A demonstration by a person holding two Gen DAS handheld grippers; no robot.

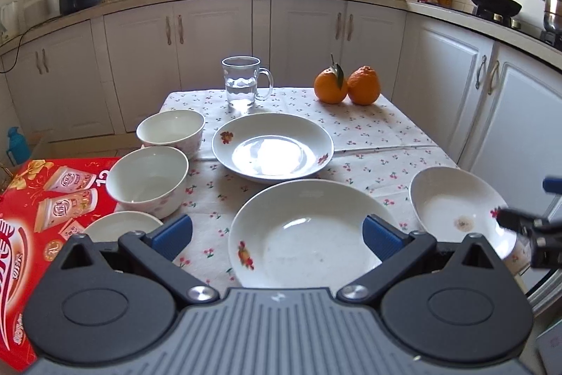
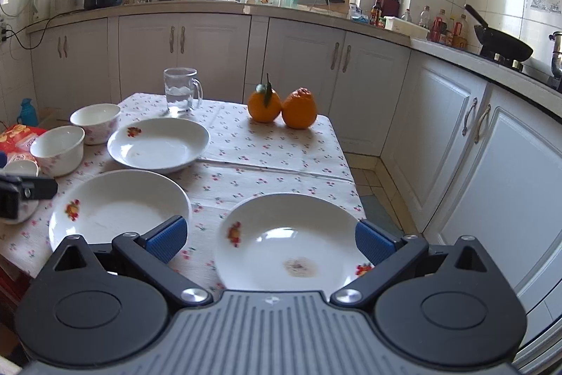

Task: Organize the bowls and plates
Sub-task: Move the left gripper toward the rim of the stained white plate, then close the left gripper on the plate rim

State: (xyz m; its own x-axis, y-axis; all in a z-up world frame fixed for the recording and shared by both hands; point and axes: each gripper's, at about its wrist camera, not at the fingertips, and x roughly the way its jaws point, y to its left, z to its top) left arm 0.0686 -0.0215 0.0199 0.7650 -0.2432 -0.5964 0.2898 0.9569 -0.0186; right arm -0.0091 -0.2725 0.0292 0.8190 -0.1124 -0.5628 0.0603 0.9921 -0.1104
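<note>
Three white deep plates with flower prints lie on the cherry-print tablecloth: a far one [image 1: 273, 146] [image 2: 158, 144], a near middle one [image 1: 312, 232] [image 2: 117, 206], and a stained one at the right edge [image 1: 460, 209] [image 2: 288, 243]. Two white bowls [image 1: 171, 130] [image 1: 147, 180] stand at the left, also in the right wrist view [image 2: 95, 122] [image 2: 58, 150]. A third small bowl [image 1: 121, 225] sits nearest. My left gripper [image 1: 277, 236] is open above the near middle plate. My right gripper [image 2: 270, 239] is open above the stained plate.
A glass mug of water [image 1: 242, 81] [image 2: 180, 90] and two oranges [image 1: 347, 85] [image 2: 281, 108] stand at the table's far end. A red carton [image 1: 38, 209] lies left of the table. White cabinets [image 1: 474, 101] run behind and to the right.
</note>
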